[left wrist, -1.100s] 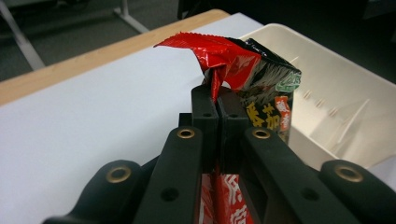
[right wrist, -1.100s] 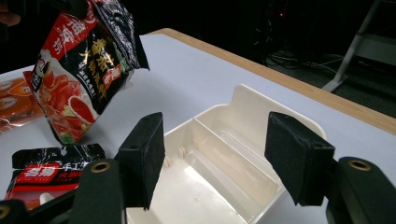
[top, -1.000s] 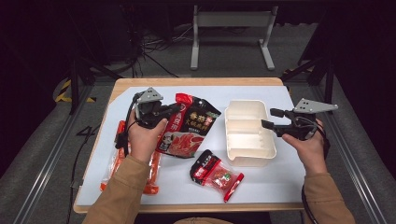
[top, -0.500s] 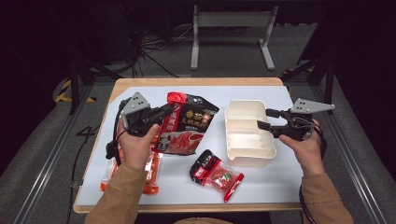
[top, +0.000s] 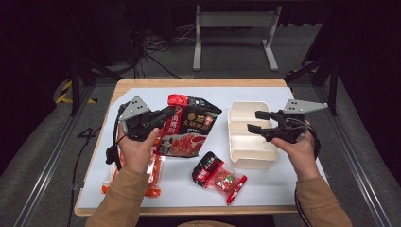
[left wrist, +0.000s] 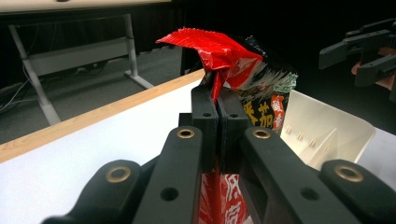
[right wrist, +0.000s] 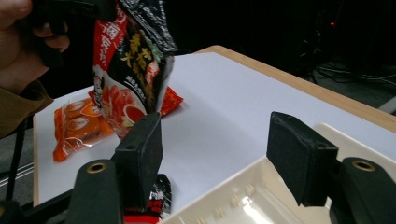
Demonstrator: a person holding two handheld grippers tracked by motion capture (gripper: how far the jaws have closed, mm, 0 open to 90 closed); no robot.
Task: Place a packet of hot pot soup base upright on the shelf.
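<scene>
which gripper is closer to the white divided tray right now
Right. The right gripper hovers open over the white tray; the left gripper is off beside it, shut on the black and red pouch.

The table (top: 142, 90) is viewed from above and in front by the high view. The left gripper view is taken close along its jaws across the table. The right gripper view faces oppositely. The sauce pouch (top: 189, 130) (left wrist: 243, 84) (right wrist: 133, 60) is shared by all three.

Both forearms come in from below, sleeves tan. The left gripper (top: 171, 113) points toward the right one, its jaws pressed together. The right gripper (top: 257, 122) points back at it, jaws spread wide apart.
</scene>
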